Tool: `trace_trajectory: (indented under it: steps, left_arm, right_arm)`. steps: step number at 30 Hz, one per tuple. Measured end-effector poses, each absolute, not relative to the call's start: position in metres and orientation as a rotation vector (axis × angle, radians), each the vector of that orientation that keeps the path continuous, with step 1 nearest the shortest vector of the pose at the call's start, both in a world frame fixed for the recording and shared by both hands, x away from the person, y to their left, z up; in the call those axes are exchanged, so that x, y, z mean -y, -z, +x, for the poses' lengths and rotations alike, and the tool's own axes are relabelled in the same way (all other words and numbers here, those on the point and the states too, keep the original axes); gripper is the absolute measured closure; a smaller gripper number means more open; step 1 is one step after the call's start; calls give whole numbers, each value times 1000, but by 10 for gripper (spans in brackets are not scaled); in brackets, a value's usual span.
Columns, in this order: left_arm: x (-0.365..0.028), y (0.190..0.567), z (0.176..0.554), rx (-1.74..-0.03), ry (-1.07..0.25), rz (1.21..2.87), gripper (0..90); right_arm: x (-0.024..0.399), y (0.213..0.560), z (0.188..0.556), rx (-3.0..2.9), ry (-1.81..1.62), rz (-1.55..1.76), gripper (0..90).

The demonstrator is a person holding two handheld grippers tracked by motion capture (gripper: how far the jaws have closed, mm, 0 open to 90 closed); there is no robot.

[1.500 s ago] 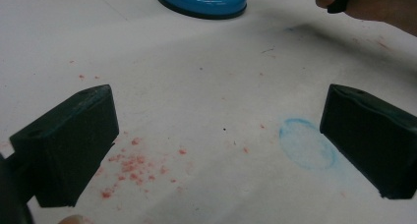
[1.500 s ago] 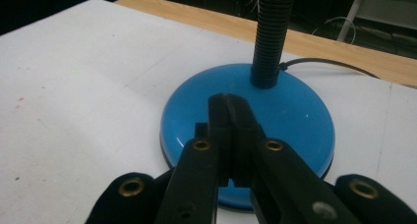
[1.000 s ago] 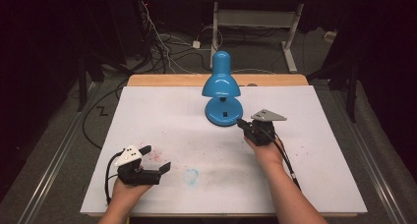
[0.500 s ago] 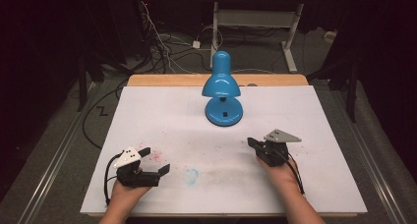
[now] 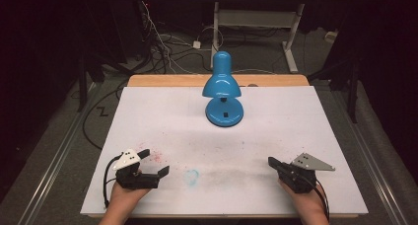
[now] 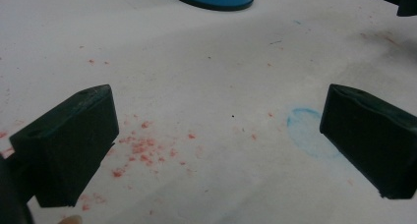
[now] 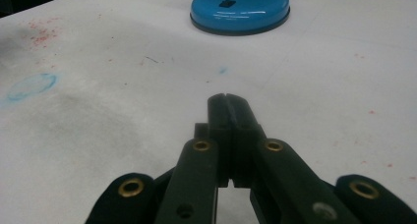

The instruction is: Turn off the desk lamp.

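Moved: right gripper [image 5: 274,163] has drawn back from beside the lamp [image 5: 223,94] to the lower right of the high view; left gripper [image 5: 154,162] unchanged.
Lamp: upright at upper centre of the surface [image 5: 296,116], base flat, well apart from both grippers.
Right fingers: pressed together, empty.
Left fingers [image 6: 69,140]: wide open, empty, lower left.
Doing it well: probably settle both grippers low, clear of the lamp.

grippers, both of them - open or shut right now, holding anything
Left gripper: open, jaws wide apart, nothing between them, over the white table sheet.
Right gripper: shut, jaws pressed together, holding nothing.
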State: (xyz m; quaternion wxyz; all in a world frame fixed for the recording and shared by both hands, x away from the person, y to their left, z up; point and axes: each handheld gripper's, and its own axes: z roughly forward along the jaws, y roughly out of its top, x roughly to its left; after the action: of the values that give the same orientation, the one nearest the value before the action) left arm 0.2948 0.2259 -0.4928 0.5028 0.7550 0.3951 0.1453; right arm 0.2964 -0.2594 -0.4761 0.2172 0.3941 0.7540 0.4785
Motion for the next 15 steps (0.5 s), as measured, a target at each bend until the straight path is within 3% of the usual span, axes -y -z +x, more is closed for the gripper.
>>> trace_trajectory:
  steps: [9, 12, 13, 15]
  left_arm:
    - [-227, 492, 294, -950, -349, 1822, 5]
    - [-228, 492, 293, -948, -349, 1822, 5]
    - [-229, 492, 293, -946, -350, 1824, 5]
    - [-230, 492, 293, -949, -349, 1820, 6]
  right_arm:
    - [253, 477, 299, -2111, -1296, 1064, 880]
    - [254, 481, 302, -2147, -1270, 1090, 669]
    - [254, 481, 302, -2147, -1270, 1090, 669]
    - [254, 484, 304, -2159, -1234, 1122, 506]
